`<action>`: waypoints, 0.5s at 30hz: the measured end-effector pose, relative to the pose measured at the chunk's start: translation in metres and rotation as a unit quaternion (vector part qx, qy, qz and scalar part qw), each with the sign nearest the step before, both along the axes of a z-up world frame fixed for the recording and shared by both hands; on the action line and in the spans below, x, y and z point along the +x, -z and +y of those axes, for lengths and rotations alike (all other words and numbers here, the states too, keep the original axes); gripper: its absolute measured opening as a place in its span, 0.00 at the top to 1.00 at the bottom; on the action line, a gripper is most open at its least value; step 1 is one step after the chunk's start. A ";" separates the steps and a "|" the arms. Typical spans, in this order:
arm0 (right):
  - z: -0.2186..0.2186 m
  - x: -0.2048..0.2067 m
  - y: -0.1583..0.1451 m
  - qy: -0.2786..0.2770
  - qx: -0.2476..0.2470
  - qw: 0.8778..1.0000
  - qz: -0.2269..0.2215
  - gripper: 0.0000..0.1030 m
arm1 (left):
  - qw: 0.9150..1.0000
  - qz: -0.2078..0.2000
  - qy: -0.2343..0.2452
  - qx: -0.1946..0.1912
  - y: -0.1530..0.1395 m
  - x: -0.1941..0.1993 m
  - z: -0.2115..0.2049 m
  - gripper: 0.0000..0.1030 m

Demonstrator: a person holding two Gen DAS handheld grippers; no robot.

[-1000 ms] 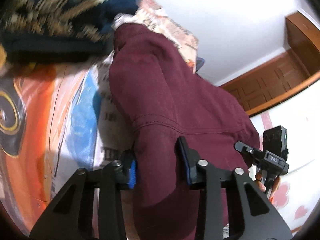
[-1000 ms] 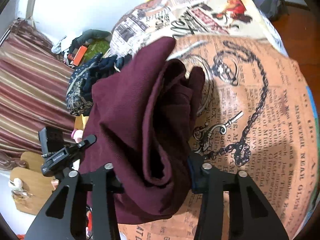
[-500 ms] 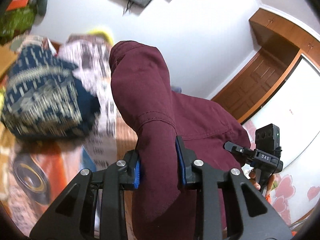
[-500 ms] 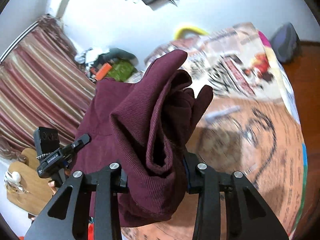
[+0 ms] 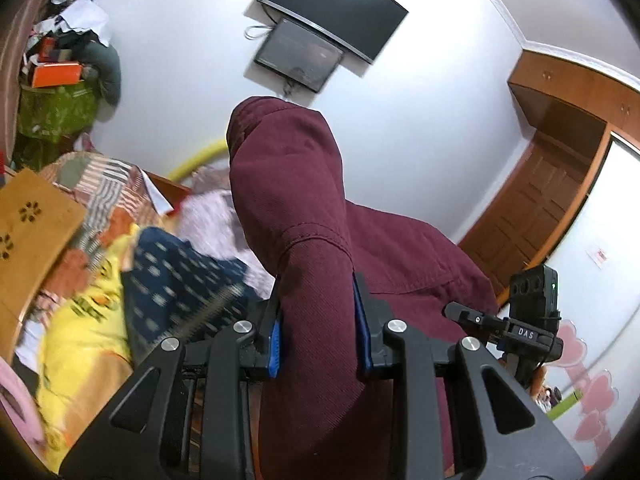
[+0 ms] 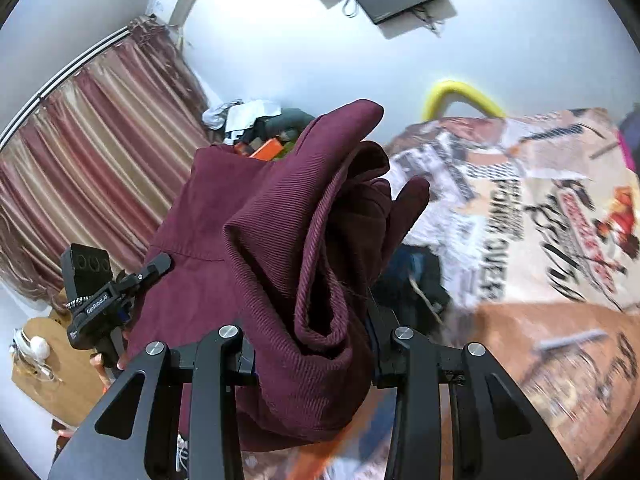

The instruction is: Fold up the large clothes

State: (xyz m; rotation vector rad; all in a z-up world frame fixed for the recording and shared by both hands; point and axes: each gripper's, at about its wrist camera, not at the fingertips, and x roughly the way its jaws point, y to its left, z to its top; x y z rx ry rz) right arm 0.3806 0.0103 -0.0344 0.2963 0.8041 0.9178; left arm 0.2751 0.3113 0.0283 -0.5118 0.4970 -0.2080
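Observation:
A large maroon garment [image 5: 304, 208] hangs lifted between both grippers, well above the bed. My left gripper [image 5: 318, 324] is shut on a thick bunch of its cloth, which rises past the blue pads [image 5: 275, 338]. In the right wrist view the same maroon garment [image 6: 280, 216] is folded and bunched, and my right gripper [image 6: 310, 344] is shut on that bundle. Each view also shows the other gripper at the far side of the cloth: the right one [image 5: 516, 332] and the left one [image 6: 104, 296]. The garment's lower part is hidden below the frames.
The bed with its newspaper-print cover [image 6: 540, 208] lies below. A dark blue patterned cloth [image 5: 180, 280] and a yellow cloth [image 5: 84, 336] lie on it. A wooden headboard [image 5: 28, 232], striped curtain [image 6: 80, 152], wall screens [image 5: 320, 28], cluttered pile [image 5: 60, 92] and wooden door [image 5: 532, 208] surround.
Both grippers rose with the maroon garment, lifting it off the bed. The views tilted up from the bed cover to the walls and the screens. Both grips stayed closed on the cloth.

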 end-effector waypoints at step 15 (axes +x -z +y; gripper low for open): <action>0.104 0.075 0.128 -0.009 -0.071 0.994 0.081 0.66 | 0.986 0.122 -0.081 -0.075 0.143 0.081 0.137 0.74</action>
